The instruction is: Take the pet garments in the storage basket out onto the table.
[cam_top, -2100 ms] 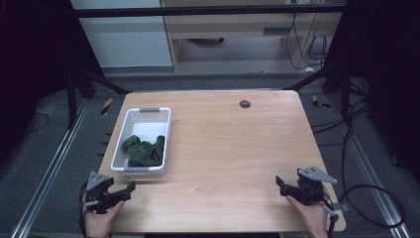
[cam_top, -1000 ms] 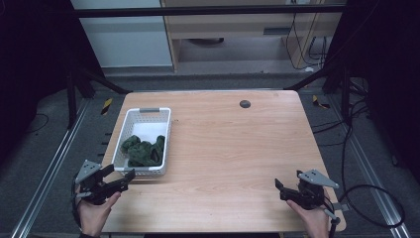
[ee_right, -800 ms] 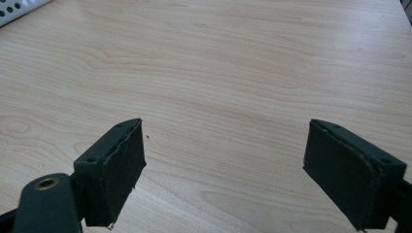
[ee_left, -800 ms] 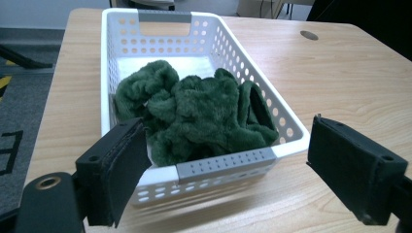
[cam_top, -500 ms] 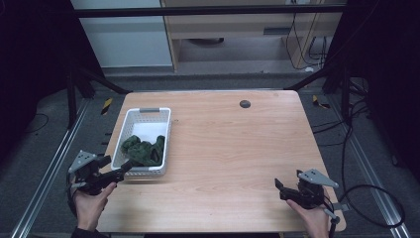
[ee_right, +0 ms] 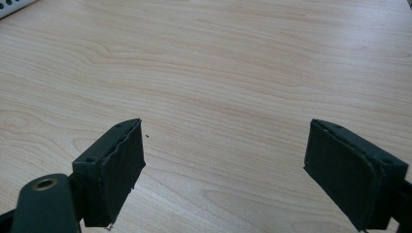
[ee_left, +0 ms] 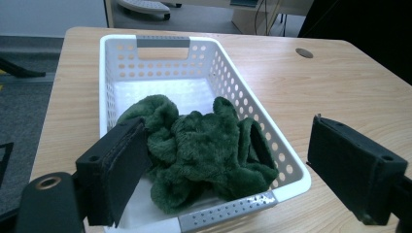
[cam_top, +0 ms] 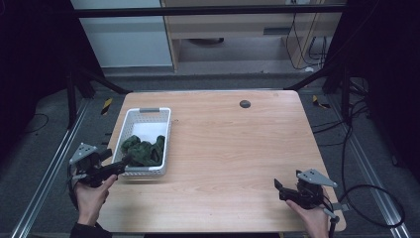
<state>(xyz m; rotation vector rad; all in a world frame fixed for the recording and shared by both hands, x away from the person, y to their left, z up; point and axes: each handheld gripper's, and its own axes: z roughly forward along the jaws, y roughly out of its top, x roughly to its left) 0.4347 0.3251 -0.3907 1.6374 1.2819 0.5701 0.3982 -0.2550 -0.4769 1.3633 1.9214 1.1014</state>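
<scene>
Two grippers sit wide open over a pale wood-grain table. The left gripper straddles the near end of a white perforated plastic basket holding a crumpled, plush dark-green cloth. The right gripper hovers near the table's bare front right corner. No writing is legible.

Perforated white plastic basket, fuzzy green cloth, matt wood table

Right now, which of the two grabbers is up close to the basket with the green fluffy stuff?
The left gripper, its jaws open at the basket's near end. The right gripper sits far across bare table.
</scene>
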